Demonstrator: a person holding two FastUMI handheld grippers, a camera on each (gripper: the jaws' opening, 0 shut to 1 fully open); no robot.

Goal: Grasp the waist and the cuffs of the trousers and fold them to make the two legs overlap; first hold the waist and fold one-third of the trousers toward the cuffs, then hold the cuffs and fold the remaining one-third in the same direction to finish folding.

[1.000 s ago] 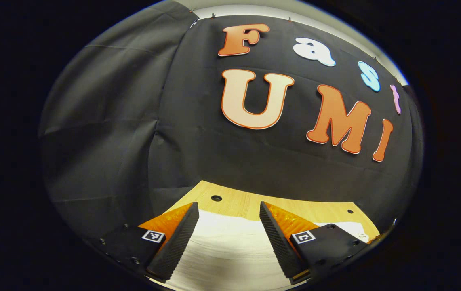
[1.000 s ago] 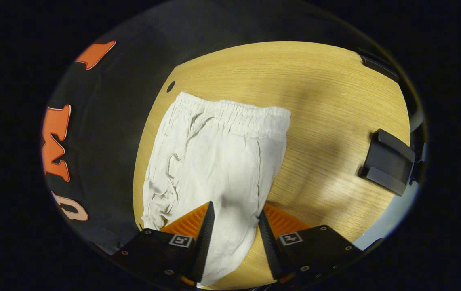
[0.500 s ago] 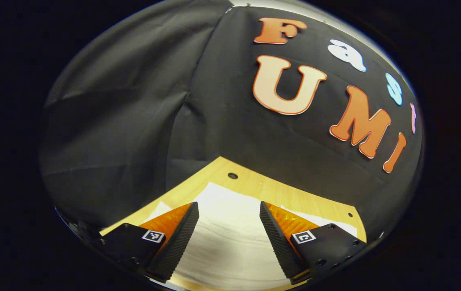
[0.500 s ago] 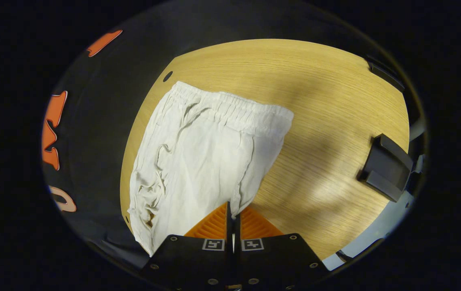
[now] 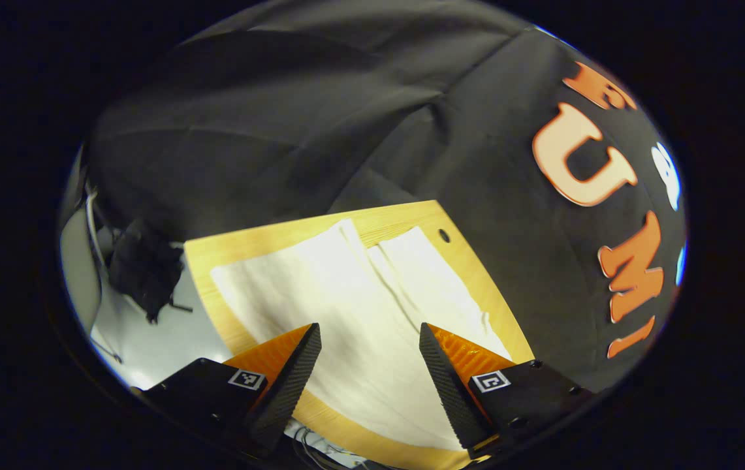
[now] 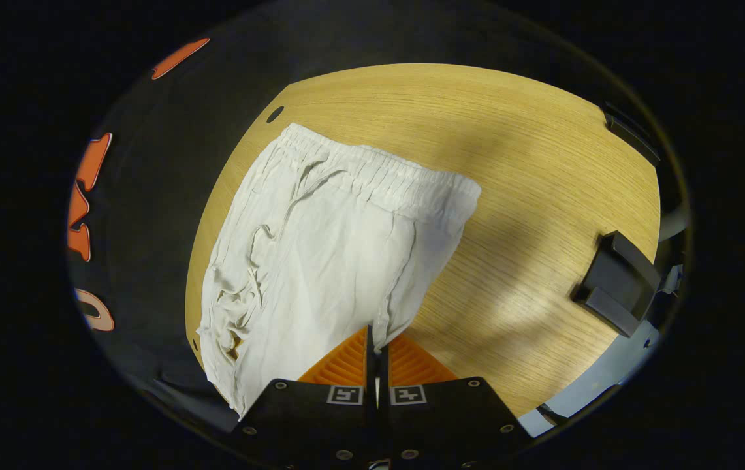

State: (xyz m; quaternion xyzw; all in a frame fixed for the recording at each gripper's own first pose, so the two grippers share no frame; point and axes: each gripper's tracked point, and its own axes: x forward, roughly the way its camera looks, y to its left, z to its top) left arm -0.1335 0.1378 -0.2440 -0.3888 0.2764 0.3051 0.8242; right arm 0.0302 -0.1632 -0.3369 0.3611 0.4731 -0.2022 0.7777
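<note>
1. Leftmost, the left gripper hangs over the trousers with its fingers spread wide and nothing between them, probably lined up to take a leg end, so that both ends can be moved together.
2. Further right, on the table, the trousers lie flat near the edge by the booth wall, waistband at the far end from the right gripper.
3. At the near edge of the trousers, the right gripper has its fingers pressed together on a pinch of cloth, likely to carry one leg over the other.
4. The cloth is pale, thin and creased, bunched along its left side; the waistband is gathered elastic.
</note>
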